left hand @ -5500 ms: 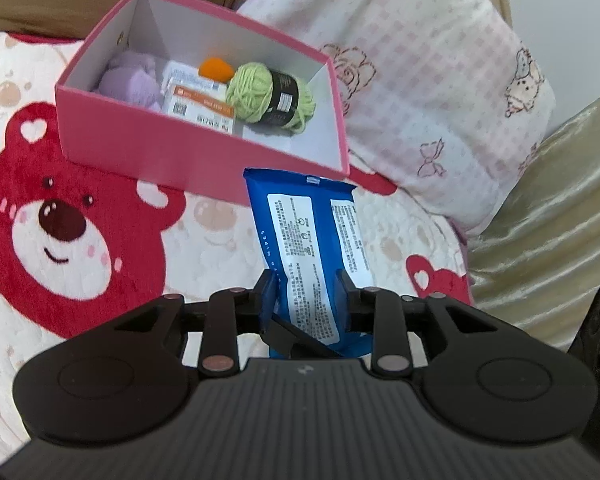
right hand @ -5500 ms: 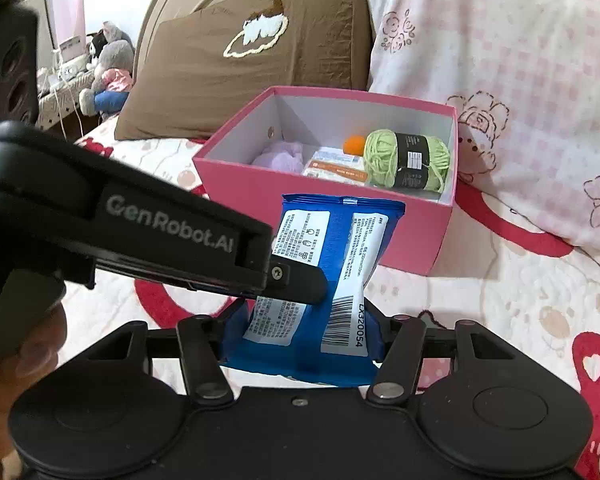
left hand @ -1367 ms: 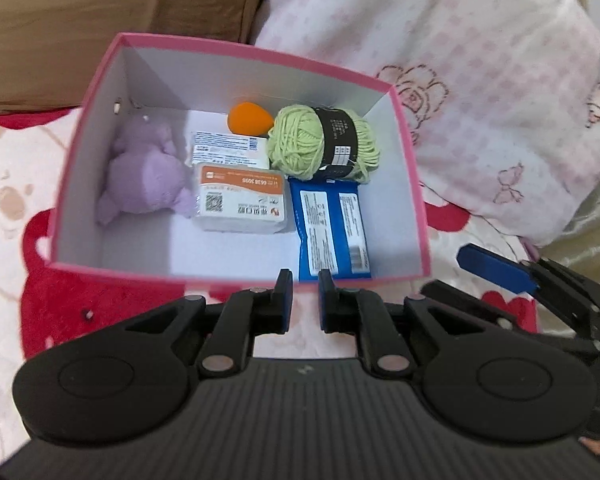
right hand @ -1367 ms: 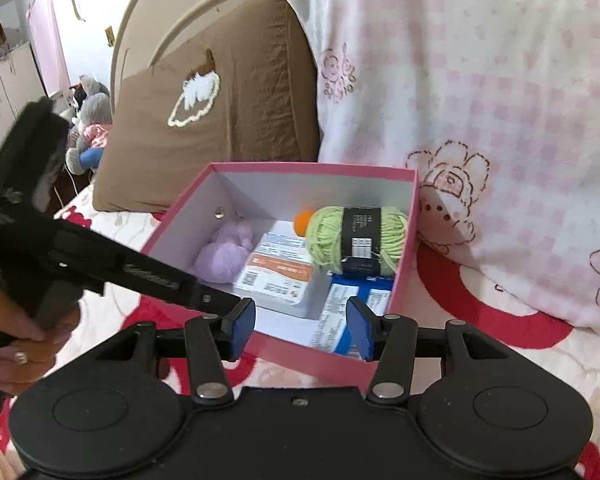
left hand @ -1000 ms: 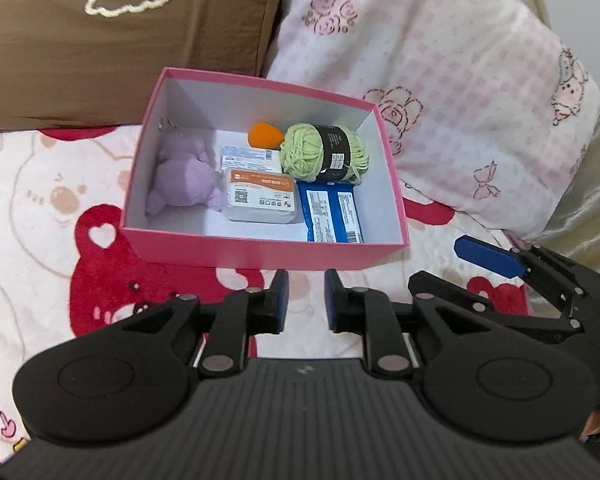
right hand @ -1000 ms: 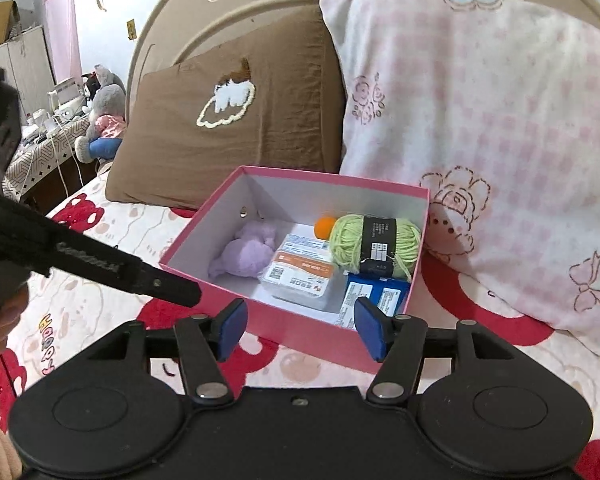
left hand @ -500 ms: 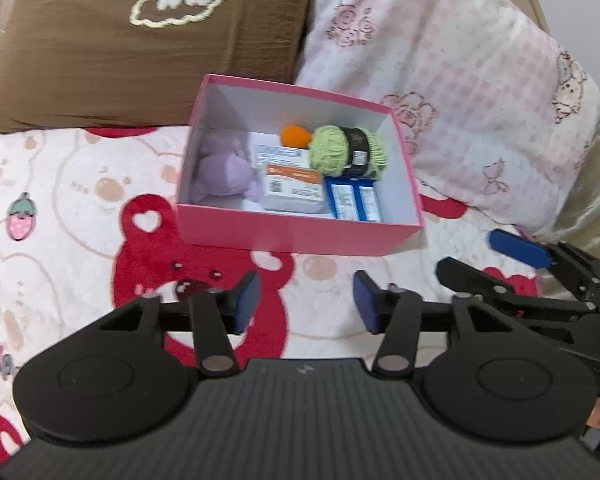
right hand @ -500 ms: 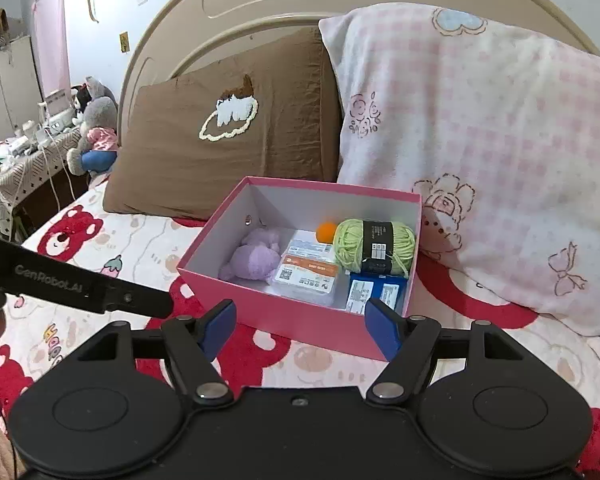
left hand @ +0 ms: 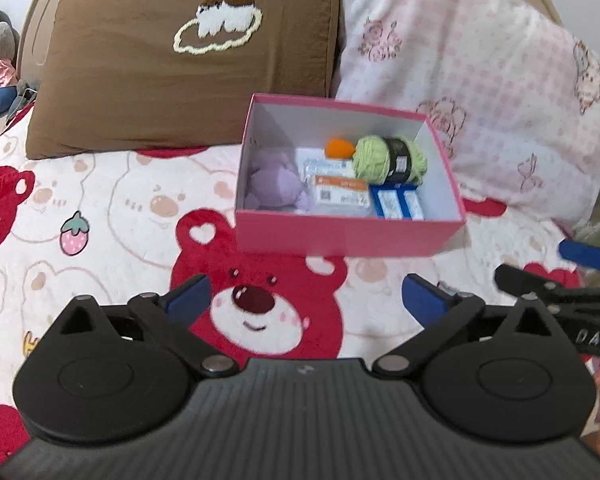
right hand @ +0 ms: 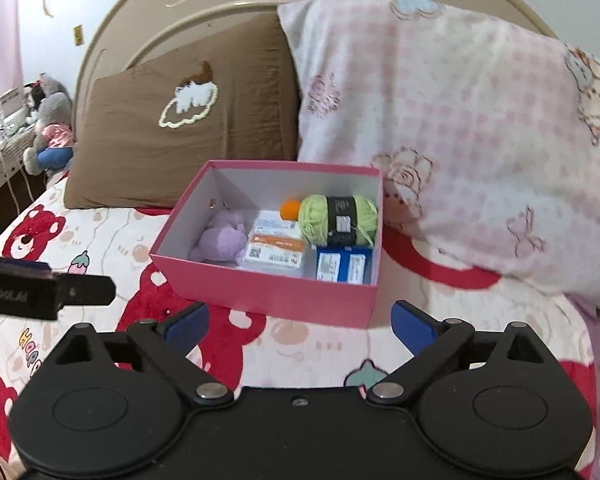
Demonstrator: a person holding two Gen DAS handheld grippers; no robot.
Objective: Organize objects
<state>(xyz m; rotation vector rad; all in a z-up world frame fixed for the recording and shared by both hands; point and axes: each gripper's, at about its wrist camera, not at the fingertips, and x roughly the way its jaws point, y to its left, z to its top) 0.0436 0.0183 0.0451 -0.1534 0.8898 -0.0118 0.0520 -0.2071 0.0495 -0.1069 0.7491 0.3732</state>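
Observation:
A pink box (left hand: pixel 340 236) (right hand: pixel 268 292) stands on the bear-print bedspread in front of the pillows. Inside lie a purple plush toy (left hand: pixel 274 184) (right hand: pixel 222 238), a white-and-orange packet (left hand: pixel 340 196) (right hand: pixel 274 252), an orange ball (left hand: pixel 338 148), a green yarn skein (left hand: pixel 390 160) (right hand: pixel 338 216) and the blue packet (left hand: pixel 398 204) (right hand: pixel 342 266) at the front right. My left gripper (left hand: pixel 306 300) hangs back from the box over the bedspread, its jaws opening wide with nothing between them. My right gripper (right hand: pixel 298 324) is likewise short of the box, opening and empty.
A brown pillow (left hand: pixel 180 60) and a pink checked pillow (left hand: pixel 480 92) lean on the headboard behind the box. The right gripper's fingers (left hand: pixel 556 284) show at the left view's right edge. A grey plush toy (right hand: pixel 50 120) sits on furniture at far left.
Both grippers drew back from the box and their jaws spread wide. The blue packet, earlier held by both, now lies inside the box.

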